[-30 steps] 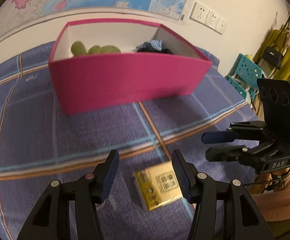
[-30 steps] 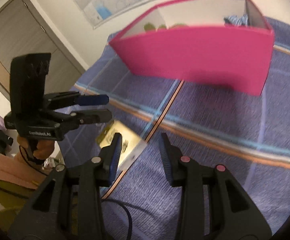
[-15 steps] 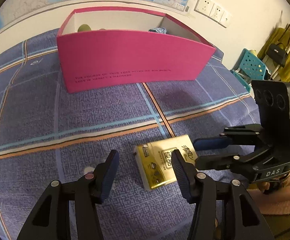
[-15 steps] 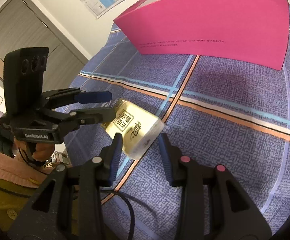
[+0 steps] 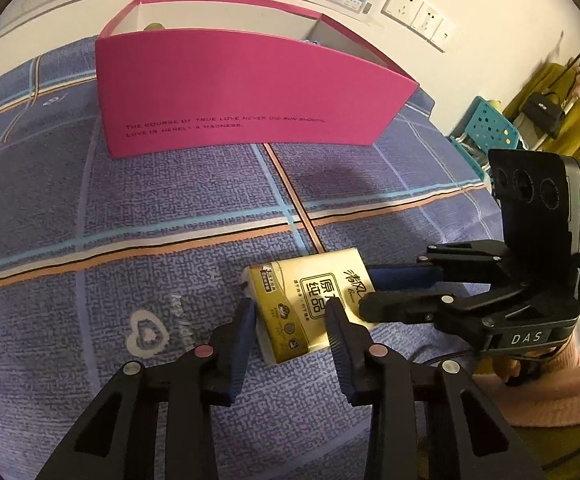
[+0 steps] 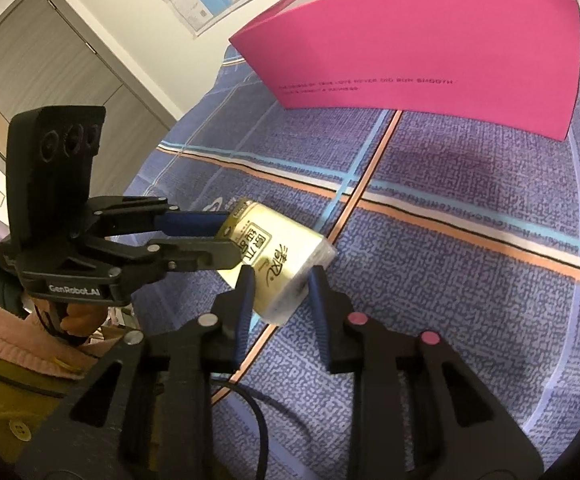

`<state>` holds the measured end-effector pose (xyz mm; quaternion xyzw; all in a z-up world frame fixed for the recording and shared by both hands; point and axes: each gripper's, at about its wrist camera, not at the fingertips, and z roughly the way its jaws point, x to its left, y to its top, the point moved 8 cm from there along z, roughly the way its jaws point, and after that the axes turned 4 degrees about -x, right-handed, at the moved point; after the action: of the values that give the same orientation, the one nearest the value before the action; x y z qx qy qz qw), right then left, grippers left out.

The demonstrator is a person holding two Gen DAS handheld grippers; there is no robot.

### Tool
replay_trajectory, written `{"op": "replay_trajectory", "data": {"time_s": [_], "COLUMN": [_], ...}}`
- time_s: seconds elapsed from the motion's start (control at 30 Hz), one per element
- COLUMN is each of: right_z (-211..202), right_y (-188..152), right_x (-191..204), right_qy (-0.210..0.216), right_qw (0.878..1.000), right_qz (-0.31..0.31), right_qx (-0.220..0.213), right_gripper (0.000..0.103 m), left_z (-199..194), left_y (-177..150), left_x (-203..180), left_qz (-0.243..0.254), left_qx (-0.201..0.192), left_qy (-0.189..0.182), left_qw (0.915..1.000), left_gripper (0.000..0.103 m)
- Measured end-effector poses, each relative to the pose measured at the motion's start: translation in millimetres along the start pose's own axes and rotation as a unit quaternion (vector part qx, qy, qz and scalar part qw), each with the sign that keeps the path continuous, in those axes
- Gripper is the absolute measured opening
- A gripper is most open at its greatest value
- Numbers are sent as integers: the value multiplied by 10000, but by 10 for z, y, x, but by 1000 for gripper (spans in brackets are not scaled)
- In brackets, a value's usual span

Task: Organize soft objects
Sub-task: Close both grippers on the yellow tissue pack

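My bed's purple plaid sheet [image 5: 137,208] carries the pink box [image 5: 245,96] by the wall. Nearer lies the yellow tissue pack [image 5: 310,300], light, squashy, slick-wrapped; best pinched across its short sides. My left hand-held gripper [image 5: 290,324] and right hand-held gripper [image 6: 279,286] straddle it, narrowly open.

tissue pack [image 5: 314,300] on the bed [image 5: 149,208] | box [image 5: 245,92] behind it, well apart (against the wall) | left hand-held gripper [image 5: 290,312] straddling pack's near end | right hand-held gripper [image 5: 366,292] at pack's right end
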<state>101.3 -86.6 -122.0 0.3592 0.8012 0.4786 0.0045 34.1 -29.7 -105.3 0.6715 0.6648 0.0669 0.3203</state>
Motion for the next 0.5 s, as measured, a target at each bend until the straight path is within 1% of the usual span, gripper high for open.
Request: {"op": "replay_trajectory", "data": {"time_s": [0.3, 0.5], "right_z": [-154, -248], "right_y": [48, 162], "right_x": [-191, -330], "right_qy": [-252, -407], "right_qw": [9993, 9981], "right_qz": [160, 265], "right_qx": [-218, -389], "right_gripper": [28, 28], "left_z": [187, 281], "left_y": [199, 351], "left_x": [-76, -118], "left_qz": [-13, 83], "left_qx": [1, -37], "left_qy": [-164, -182], "left_qw": [9999, 9998], "left_gripper": [36, 36]}}
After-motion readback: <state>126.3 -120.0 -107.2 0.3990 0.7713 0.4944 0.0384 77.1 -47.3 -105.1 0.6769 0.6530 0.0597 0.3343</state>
